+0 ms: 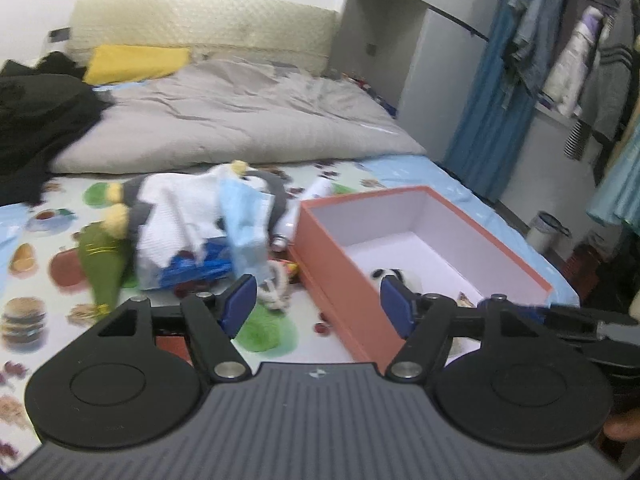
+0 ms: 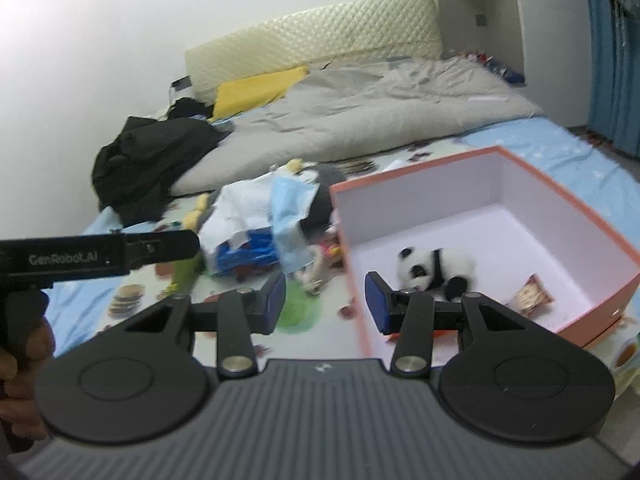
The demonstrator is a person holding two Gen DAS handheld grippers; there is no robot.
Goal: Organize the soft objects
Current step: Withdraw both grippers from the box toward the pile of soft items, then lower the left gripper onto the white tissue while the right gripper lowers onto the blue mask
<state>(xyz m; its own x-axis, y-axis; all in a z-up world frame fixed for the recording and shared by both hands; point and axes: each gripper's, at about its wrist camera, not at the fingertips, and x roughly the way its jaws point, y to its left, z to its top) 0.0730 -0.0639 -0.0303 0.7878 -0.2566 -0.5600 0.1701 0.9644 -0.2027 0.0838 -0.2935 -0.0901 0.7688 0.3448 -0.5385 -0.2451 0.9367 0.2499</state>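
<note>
Plush panda (image 2: 434,266) inside orange box (image 2: 496,156)

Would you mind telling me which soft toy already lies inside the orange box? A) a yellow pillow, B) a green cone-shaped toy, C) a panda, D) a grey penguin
C: the right wrist view shows the black-and-white panda lying on the white floor of the orange box, beside a small snack packet.

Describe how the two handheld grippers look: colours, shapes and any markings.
Both the left gripper and right gripper have blue pads on black linkage arms with silver pivot pins, round black discs either side, and a ribbed grey body with a small logo. The left gripper's black side bar reads GenRobot.AI.
</note>
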